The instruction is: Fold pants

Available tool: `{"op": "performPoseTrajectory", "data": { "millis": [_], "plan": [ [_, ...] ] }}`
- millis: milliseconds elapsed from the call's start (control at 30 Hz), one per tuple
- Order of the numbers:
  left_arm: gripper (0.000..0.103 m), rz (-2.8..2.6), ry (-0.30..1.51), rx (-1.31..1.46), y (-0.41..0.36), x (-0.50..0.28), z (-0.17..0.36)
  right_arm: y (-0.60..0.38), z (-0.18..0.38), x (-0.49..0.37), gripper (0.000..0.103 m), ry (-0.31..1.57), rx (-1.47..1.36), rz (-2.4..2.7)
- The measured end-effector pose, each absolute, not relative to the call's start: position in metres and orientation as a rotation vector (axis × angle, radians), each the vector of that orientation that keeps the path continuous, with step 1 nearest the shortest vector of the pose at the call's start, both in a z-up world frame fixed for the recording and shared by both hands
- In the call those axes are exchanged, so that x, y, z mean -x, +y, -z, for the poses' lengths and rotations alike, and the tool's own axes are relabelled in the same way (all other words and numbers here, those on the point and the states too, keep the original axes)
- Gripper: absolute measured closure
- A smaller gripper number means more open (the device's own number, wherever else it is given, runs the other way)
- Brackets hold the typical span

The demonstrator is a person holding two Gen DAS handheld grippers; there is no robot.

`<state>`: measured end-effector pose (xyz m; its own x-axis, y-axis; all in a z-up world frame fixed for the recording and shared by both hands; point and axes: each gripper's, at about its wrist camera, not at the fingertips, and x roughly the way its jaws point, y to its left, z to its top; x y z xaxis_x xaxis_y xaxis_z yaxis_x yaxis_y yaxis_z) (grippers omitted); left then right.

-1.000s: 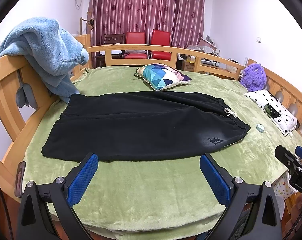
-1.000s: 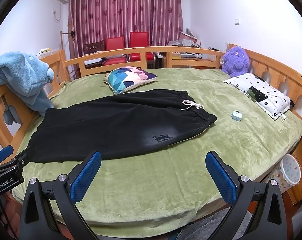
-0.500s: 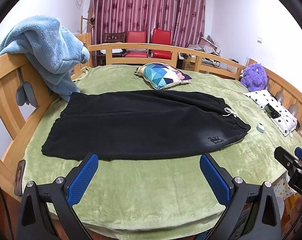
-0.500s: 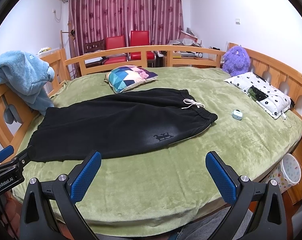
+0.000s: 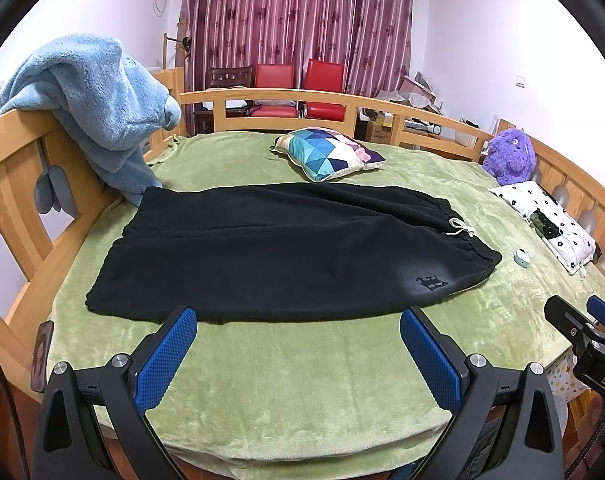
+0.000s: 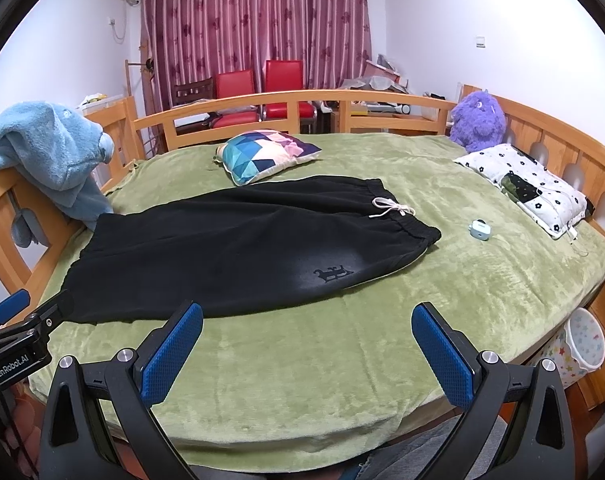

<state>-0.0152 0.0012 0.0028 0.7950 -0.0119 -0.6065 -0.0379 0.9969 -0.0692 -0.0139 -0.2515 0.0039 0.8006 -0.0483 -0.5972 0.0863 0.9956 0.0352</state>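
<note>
Black pants laid out flat across a green blanket, waistband with white drawstring to the right, leg hems to the left beside a blue towel draped over the wooden bed rail. Small dark logo near the waistband on the nearer leg. Left gripper spread wide with blue pads well apart, holding nothing, hovering over bare blanket just short of the near edge of the pants. Right gripper equally wide, gripping nothing, also above the blanket near the pants' front edge. Patterned cushion just beyond the pants; small pale blue case on the blanket right of the waistband; polka-dot pillow and purple plush toy at the far right rail
</note>
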Motion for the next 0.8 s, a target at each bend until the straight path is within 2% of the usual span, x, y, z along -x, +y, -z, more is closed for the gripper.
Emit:
{"op": "performPoseTrajectory", "data": {
  "millis": [800],
  "plan": [
    [0.000,-0.037,0.664,0.088,0.005,-0.007,-0.025,-0.257,-0.007,-0.023,0.000,0.693,-0.059,0.094]
  ]
}}
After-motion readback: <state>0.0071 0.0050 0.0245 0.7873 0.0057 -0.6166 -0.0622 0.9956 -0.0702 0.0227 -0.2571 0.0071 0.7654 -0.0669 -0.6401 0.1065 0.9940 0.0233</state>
